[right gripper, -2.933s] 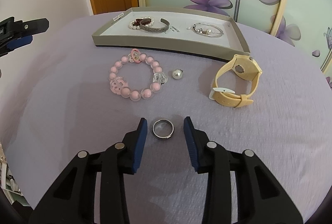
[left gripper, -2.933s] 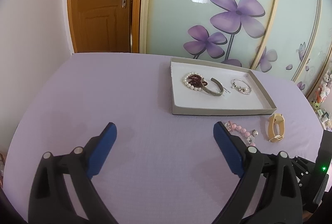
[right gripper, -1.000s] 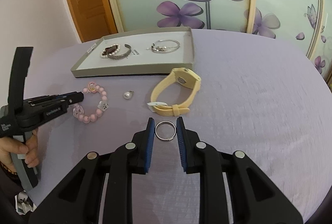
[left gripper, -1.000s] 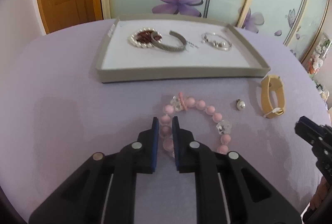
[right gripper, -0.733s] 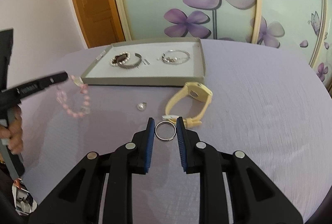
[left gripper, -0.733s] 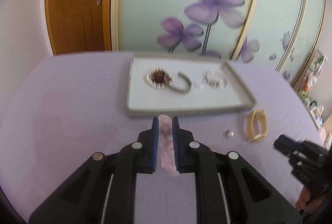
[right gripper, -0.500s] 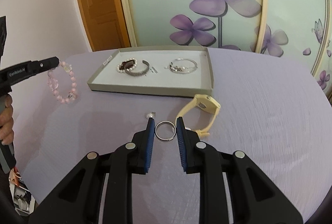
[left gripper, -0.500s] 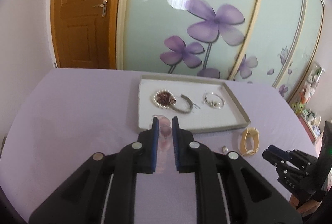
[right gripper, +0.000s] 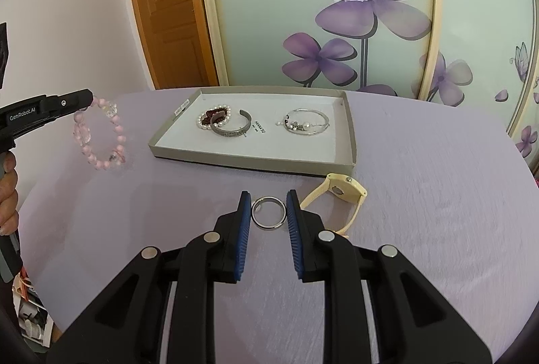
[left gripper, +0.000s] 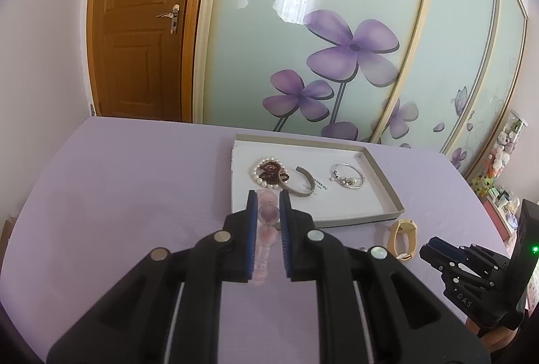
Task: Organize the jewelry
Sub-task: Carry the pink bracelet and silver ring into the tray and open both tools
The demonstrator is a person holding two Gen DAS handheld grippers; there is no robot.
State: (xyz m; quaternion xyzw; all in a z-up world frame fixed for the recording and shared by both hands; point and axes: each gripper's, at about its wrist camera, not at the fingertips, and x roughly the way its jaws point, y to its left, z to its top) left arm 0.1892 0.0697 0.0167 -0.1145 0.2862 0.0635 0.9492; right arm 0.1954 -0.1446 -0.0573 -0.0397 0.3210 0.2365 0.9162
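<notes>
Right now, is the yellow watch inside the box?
No, the yellow watch lies on the purple cloth just outside the box.

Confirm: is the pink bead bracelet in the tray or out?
Out. The pink bead bracelet dangles from the left gripper, in the air beside the tray.

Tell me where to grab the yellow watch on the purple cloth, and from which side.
Grip the yellow watch across its strap loop, coming from above. It stands on edge beside the tray, so the band likely offers two flat sides for the fingers.
</notes>
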